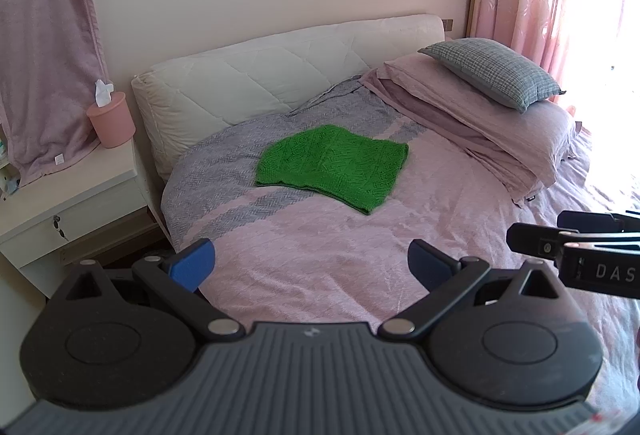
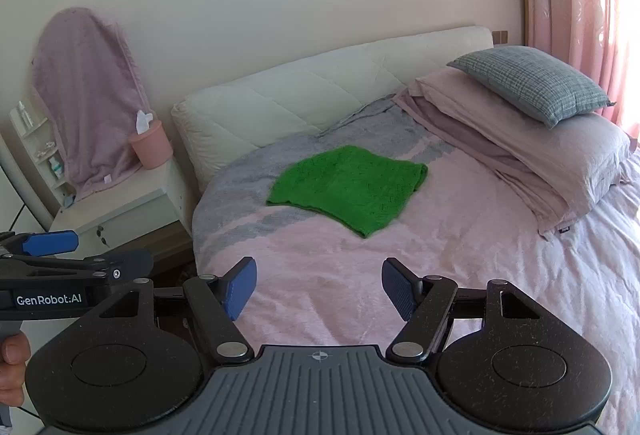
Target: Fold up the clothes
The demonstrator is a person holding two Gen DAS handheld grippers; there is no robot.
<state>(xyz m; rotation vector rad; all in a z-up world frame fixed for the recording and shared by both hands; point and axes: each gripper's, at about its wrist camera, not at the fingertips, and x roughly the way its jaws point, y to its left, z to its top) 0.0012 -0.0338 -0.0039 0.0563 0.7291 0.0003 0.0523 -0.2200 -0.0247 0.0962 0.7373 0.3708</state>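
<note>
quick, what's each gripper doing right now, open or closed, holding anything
Left gripper: open, holding nothing.
Right gripper: open, holding nothing.

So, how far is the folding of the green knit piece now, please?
Done, by the look of it: the green knit garment lies flat on the bed cover as a compact folded shape, edges fairly even. In hand: nothing; the left gripper and right gripper are both open, empty, and apart from it. Left: perhaps only tidying; no other loose clothes show on the bed.
</note>
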